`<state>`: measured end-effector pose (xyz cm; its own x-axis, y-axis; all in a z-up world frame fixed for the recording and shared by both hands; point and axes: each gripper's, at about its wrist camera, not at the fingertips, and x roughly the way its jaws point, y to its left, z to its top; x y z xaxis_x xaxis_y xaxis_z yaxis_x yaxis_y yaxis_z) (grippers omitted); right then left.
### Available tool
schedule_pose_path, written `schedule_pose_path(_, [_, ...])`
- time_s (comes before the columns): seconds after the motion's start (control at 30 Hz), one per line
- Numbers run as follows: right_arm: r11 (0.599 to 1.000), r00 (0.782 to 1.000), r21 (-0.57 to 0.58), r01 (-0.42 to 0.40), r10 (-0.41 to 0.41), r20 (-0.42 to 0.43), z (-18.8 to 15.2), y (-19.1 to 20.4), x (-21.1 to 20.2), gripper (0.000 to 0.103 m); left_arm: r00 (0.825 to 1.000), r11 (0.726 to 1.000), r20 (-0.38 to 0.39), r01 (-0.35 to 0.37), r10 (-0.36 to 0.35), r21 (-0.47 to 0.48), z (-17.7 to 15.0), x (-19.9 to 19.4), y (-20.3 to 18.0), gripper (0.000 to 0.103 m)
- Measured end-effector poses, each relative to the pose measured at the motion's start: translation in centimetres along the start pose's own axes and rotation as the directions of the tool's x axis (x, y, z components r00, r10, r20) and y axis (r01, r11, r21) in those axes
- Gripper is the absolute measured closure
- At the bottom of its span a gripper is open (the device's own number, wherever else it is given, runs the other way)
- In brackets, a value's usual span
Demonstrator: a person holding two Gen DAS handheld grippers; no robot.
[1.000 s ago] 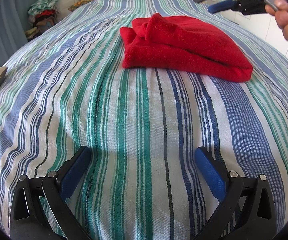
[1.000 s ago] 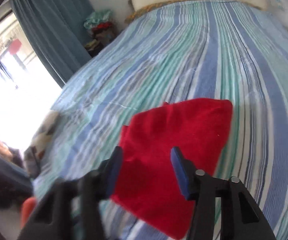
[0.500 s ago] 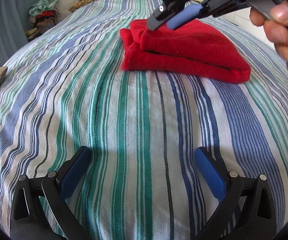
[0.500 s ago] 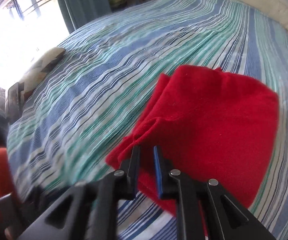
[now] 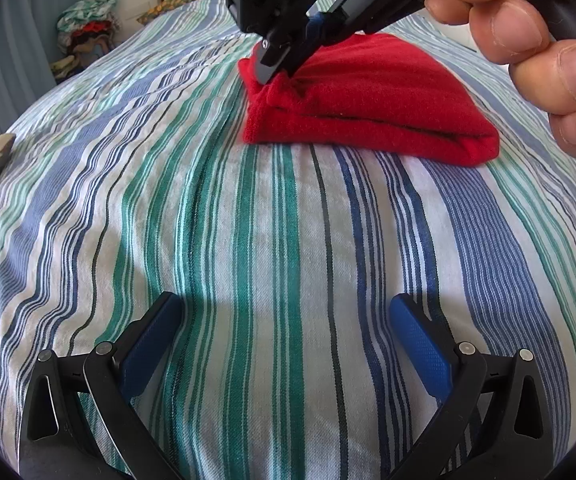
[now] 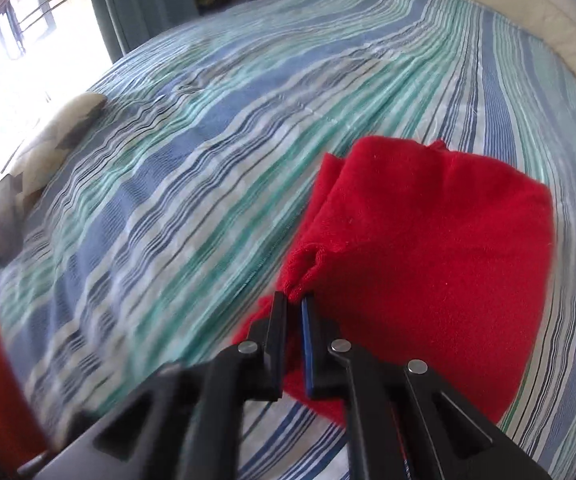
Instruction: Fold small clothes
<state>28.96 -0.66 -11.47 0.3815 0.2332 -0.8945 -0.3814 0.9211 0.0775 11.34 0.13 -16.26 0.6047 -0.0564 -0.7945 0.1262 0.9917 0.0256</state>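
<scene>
A folded red garment (image 5: 368, 92) lies on the striped bedspread (image 5: 248, 220), far from my left gripper (image 5: 282, 320), which hovers open over bare stripes with nothing between its blue pads. My right gripper (image 5: 276, 70), held by a person's hand (image 5: 528, 40), comes down from above onto the garment's left corner. In the right wrist view the red garment (image 6: 428, 248) fills the lower right. There the right gripper (image 6: 295, 300) is closing, with a puckered fold of the garment's edge pinched between its tips.
A heap of clothes (image 5: 88, 28) sits beyond the bed's far left corner. A patterned pillow (image 6: 48, 152) lies at the left edge by the bright window. A blue curtain (image 6: 140, 0) hangs behind, and a pale cushion (image 6: 528, 12) lines the head of the bed.
The right gripper swung in over the garment, dropped to its left corner and closed from wide apart to a pinch on the fabric, which bunched up. The left gripper stayed still.
</scene>
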Motion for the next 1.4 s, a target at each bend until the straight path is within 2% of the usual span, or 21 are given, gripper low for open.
schedule_pose_path(0.1, [1.0, 0.997, -0.003, -0.015, 0.014, -0.076, -0.1, 0.1, 2.2, 0.095, 1.0, 1.0, 0.002, 0.003, -0.003, -0.001, -0.1, -0.1, 0.1, 0.0])
schedule_pose_path(0.13, [1.0, 0.995, 0.011, -0.026, 0.027, -0.097, -0.4, -0.2, 3.0, 0.091, 1.0, 1.0, 0.003, 0.004, -0.004, -0.001, -0.1, -0.2, 0.0, 0.0])
schedule_pose_path(0.2, [0.996, 0.994, 0.054, -0.072, 0.075, -0.073, -0.7, -1.0, 3.3, 0.081, 1.0, 1.0, 0.004, 0.004, -0.004, -0.001, -0.1, -0.2, 0.0, 0.0])
schedule_pose_path(0.27, [0.988, 0.989, 0.077, -0.131, 0.135, -0.051, -0.9, -1.3, 2.9, 0.053, 1.0, 1.0, 0.003, 0.002, -0.002, 0.001, -0.1, -0.1, 0.0, 0.0])
schedule_pose_path(0.33, [0.989, 0.989, 0.04, -0.146, 0.147, -0.033, -0.9, -0.7, 1.9, 0.044, 1.0, 1.0, 0.003, 0.002, -0.002, 0.001, -0.1, -0.1, 0.0, 0.0])
schedule_pose_path(0.43, [0.986, 0.986, -0.037, -0.163, 0.164, 0.023, -0.9, 0.4, -0.8, 0.044, 1.0, 1.0, 0.004, 0.002, -0.002, 0.001, -0.1, -0.1, 0.0, 0.0])
schedule_pose_path(0.57, [0.985, 0.98, -0.07, -0.158, 0.166, 0.11, -1.5, -0.6, -4.8, 0.044, 1.0, 1.0, 0.004, 0.001, -0.001, 0.001, -0.1, -0.1, 0.0, 0.0])
schedule_pose_path(0.67, [0.991, 0.981, -0.077, -0.108, 0.119, 0.152, -2.5, -2.8, -7.3, 0.044, 1.0, 1.0, 0.004, 0.001, -0.001, 0.001, -0.1, -0.1, 0.0, 0.0])
schedule_pose_path(0.77, [0.998, 0.982, -0.034, -0.049, 0.054, 0.183, -3.6, -6.2, -8.8, 0.044, 1.0, 1.0, 0.004, 0.001, -0.001, 0.001, -0.1, -0.1, 0.0, 0.0])
schedule_pose_path(0.87, [0.996, 0.985, 0.077, -0.051, 0.037, 0.168, -5.0, -9.5, -8.2, 0.044, 1.0, 1.0, 0.005, 0.001, -0.001, 0.001, -0.1, -0.1, 0.0, 0.0])
schedule_pose_path(0.93, [0.991, 0.988, 0.118, -0.064, 0.045, 0.15, -5.8, -10.2, -7.0, 0.044, 1.0, 1.0, 0.005, 0.001, -0.001, 0.001, -0.1, -0.1, 0.0, 0.0])
schedule_pose_path(1.03, [0.987, 0.995, 0.141, -0.08, 0.071, 0.073, -7.0, -9.7, -3.5, 0.044, 1.0, 1.0, 0.006, 0.001, -0.001, 0.001, -0.2, -0.1, 0.0, 0.0])
schedule_pose_path(1.13, [0.994, 0.998, 0.097, -0.055, 0.051, 0.042, -8.0, -8.1, -1.6, 0.043, 1.0, 1.0, 0.009, 0.003, -0.003, -0.002, -0.2, -0.2, 0.0, 0.0])
schedule_pose_path(1.27, [0.997, 0.997, 0.056, -0.049, 0.046, 0.059, -8.0, -7.0, -3.0, 0.044, 1.0, 1.0, 0.008, 0.002, -0.002, -0.001, -0.2, -0.2, 0.0, 0.0])
schedule_pose_path(1.4, [0.999, 0.991, 0.013, -0.042, 0.04, 0.125, -8.0, -6.6, -6.5, 0.044, 1.0, 1.0, 0.008, 0.002, -0.002, -0.002, -0.2, -0.2, 0.0, 0.0])
